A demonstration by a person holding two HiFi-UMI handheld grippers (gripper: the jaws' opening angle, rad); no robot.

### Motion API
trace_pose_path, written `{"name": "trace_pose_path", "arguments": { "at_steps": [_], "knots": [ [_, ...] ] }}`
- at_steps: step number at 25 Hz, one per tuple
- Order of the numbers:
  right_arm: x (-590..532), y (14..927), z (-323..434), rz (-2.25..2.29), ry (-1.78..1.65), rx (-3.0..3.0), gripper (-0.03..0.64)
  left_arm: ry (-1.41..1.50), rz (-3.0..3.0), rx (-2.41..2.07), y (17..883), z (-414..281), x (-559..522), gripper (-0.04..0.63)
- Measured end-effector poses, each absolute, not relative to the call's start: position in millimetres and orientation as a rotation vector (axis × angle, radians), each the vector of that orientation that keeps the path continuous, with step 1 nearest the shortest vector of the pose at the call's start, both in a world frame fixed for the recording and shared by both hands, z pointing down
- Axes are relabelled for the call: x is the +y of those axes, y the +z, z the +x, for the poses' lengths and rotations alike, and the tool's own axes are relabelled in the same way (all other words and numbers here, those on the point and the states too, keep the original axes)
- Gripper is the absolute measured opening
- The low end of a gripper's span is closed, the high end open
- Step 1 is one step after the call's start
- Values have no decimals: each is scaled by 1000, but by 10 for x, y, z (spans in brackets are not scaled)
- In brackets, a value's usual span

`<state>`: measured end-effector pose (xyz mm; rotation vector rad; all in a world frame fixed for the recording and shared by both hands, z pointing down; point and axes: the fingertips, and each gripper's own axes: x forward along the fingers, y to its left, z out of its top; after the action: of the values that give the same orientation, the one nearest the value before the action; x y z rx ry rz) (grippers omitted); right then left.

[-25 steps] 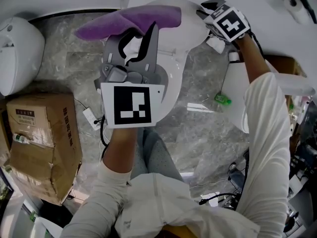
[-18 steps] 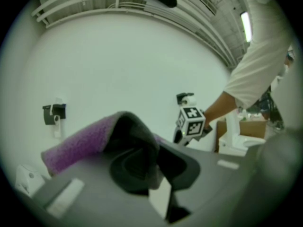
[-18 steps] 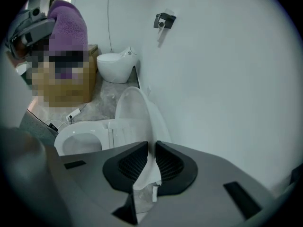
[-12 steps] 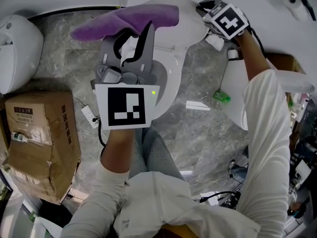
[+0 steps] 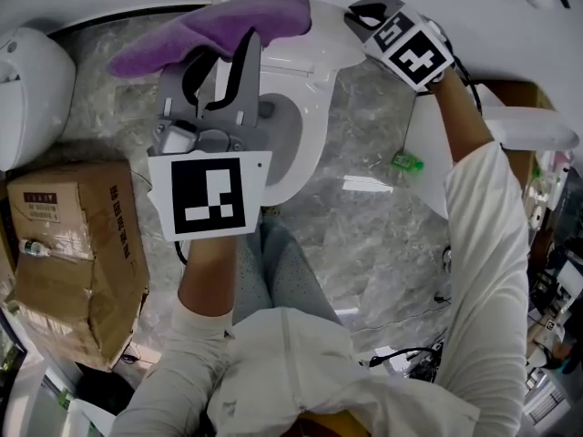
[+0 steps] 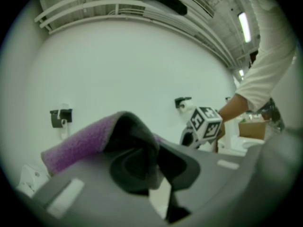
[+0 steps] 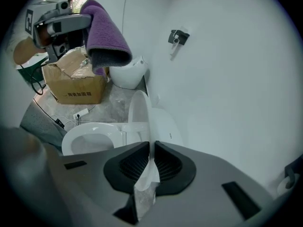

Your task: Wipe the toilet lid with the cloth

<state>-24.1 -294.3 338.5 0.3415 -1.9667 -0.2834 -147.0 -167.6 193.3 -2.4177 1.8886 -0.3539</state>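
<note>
Between the pads of your right claw (image 7: pixel 150 148) sits the thin rim of the white plastic toilet lid (image 7: pixel 140 112), which stands upright and edge-on behind the open oval seat (image 7: pixel 90 136). Those jaws have just been closing, from wide apart a second ago to a narrow pinch on that rim. That gives you a hold to steady or swing the lid. Wiping looks not yet begun (the cloth is clear of the lid).

The fluffy purple cloth (image 5: pixel 219 25) hangs in the air above the bowl, near the lid. Your left claw (image 5: pixel 223 62) has it, jaws drawn in on a fold. In the head view, both claws and the cloth have slid a little toward the left since a second ago.

Only the right gripper view shows the pinch and the lid's upright stance. From the head view the cloth covers much of the lid. The left gripper view shows no toilet at all, just the cloth doubled over its jaws, the bare white wall (image 6: pixel 142 70) and your other claw's marker cube. A brown cardboard box (image 5: pixel 77 244) sits on the marble floor, well to the left.
</note>
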Motion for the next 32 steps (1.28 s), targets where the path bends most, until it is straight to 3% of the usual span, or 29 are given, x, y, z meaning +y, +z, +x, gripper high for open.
{"name": "trace_pose_path", "arguments": {
  "at_steps": [32],
  "knots": [
    [-338, 4022, -22, 114, -423, -1982, 77, -393, -2378, 1986, 2288, -1161, -614, 29]
  ]
}}
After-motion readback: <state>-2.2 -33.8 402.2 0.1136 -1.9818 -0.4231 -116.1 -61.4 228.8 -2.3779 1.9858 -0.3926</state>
